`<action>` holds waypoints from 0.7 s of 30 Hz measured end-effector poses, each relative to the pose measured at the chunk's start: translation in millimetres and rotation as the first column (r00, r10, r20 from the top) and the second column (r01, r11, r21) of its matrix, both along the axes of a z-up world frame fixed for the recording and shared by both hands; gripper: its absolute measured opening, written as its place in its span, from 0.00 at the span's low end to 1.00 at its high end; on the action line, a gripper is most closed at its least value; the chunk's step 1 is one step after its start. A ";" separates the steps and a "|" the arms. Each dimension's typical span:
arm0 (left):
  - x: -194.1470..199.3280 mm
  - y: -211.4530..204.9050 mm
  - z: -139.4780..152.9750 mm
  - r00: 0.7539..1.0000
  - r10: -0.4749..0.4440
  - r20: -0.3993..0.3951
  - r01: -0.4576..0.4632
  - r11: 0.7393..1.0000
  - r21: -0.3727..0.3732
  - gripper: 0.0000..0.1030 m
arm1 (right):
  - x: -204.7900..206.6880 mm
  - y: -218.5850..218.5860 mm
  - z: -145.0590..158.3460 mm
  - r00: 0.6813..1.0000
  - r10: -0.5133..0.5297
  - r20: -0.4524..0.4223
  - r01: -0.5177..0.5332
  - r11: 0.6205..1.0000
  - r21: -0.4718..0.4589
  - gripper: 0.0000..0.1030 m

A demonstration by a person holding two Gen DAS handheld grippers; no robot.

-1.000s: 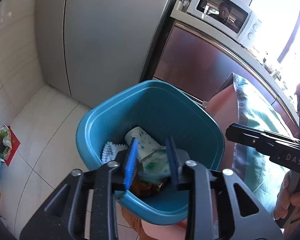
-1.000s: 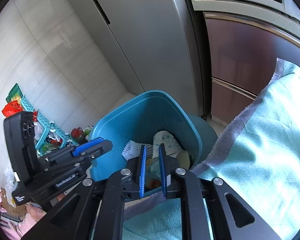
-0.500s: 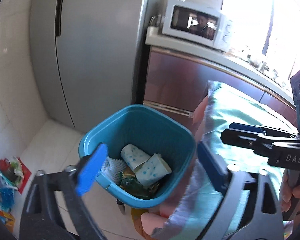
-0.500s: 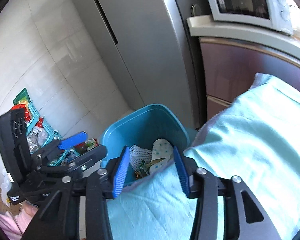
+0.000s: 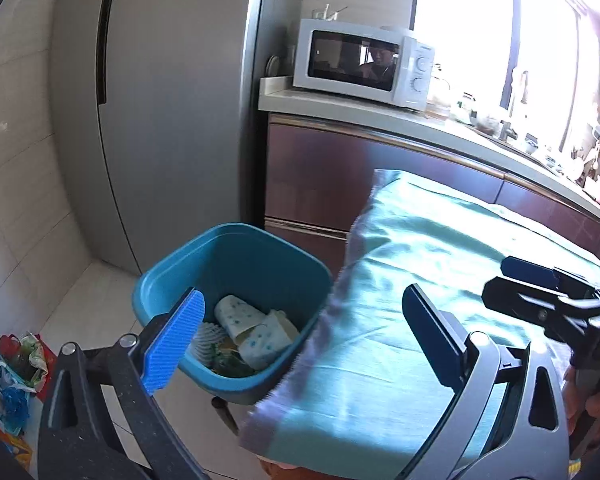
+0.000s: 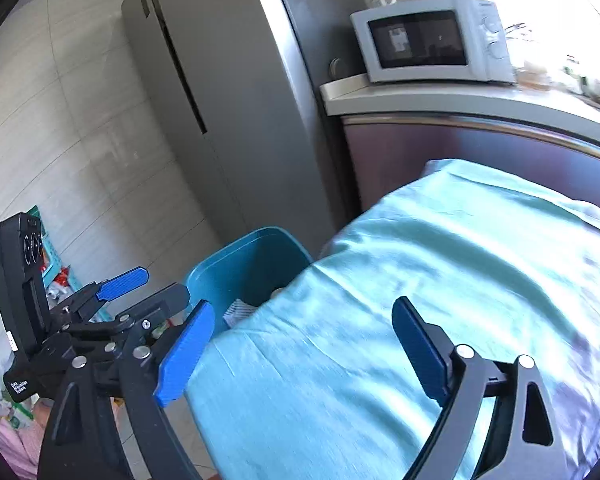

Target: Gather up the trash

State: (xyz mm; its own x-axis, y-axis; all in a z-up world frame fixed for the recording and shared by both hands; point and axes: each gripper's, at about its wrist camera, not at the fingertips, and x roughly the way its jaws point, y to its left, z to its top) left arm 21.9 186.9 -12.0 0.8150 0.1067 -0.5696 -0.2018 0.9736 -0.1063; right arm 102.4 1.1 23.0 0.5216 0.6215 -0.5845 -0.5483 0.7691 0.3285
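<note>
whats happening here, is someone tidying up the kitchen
A person with a gripper in each hand is collecting trash. Both the left gripper and right gripper are open and empty above the teal tablecloth. The blue bin beside the table holds paper cups and wrappers.

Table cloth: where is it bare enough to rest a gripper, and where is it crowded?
The teal cloth is bare from the bin-side edge to the cabinet side. The blue bin beside it already holds paper cups and wrappers. The floor by the wall is cluttered with packets.
</note>
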 end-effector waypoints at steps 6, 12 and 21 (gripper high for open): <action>-7.3 -26.5 8.0 0.999 -0.023 0.031 0.023 0.999 0.026 0.95 | -20.9 -29.7 -0.4 0.997 -0.068 0.029 0.068 0.998 0.020 0.92; -14.0 -45.6 13.1 0.997 -0.054 0.049 0.052 0.998 0.037 0.95 | -38.5 -56.0 2.5 0.986 -0.147 0.083 0.146 0.989 0.024 0.93; -21.7 -71.0 16.4 0.993 -0.093 0.075 0.089 0.994 0.060 0.95 | -62.3 -79.6 5.7 0.961 -0.223 0.162 0.223 0.975 0.019 0.93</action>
